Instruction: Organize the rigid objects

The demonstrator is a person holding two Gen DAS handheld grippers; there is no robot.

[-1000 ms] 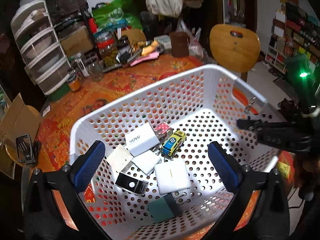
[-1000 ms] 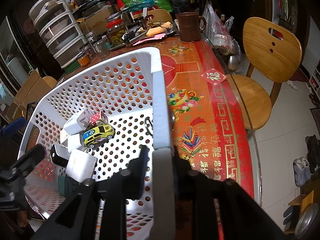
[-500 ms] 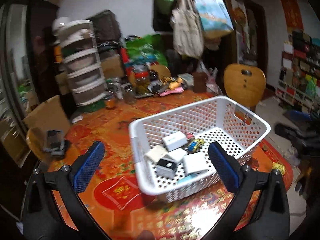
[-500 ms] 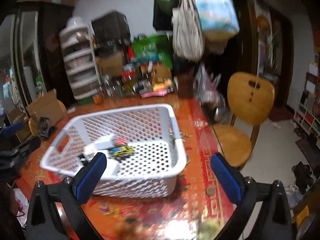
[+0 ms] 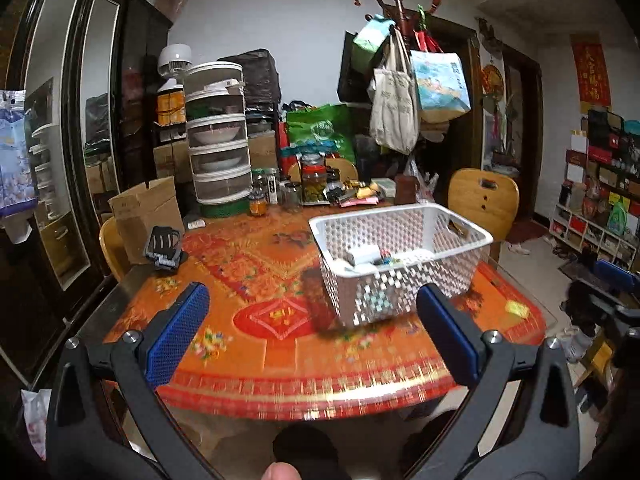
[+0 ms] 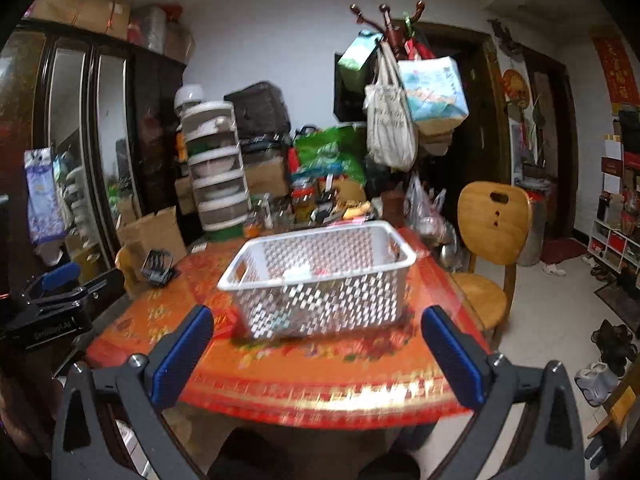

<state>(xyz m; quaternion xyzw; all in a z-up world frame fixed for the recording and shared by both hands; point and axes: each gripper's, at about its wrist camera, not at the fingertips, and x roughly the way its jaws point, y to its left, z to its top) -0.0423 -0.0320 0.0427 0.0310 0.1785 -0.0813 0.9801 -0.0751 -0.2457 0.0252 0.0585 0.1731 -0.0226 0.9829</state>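
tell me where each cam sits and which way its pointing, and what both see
Left wrist: on the left claw, held back off the table's near edge, facing across the table at the white basket; its open blue pads and a fingertip at the bottom edge show.
Right wrist: on the right claw, also back from the edge, facing the basket; its open pads show, the left claw at far left.
Shared: basket, table, wooden chair.

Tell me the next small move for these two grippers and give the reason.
Probably hold both back and stop. The white perforated plastic basket stands on the orange patterned table with small items inside, and the left gripper and right gripper hang short of the table, jaws wide and empty. One small yellow piece remains beside the basket, too blurred to identify.
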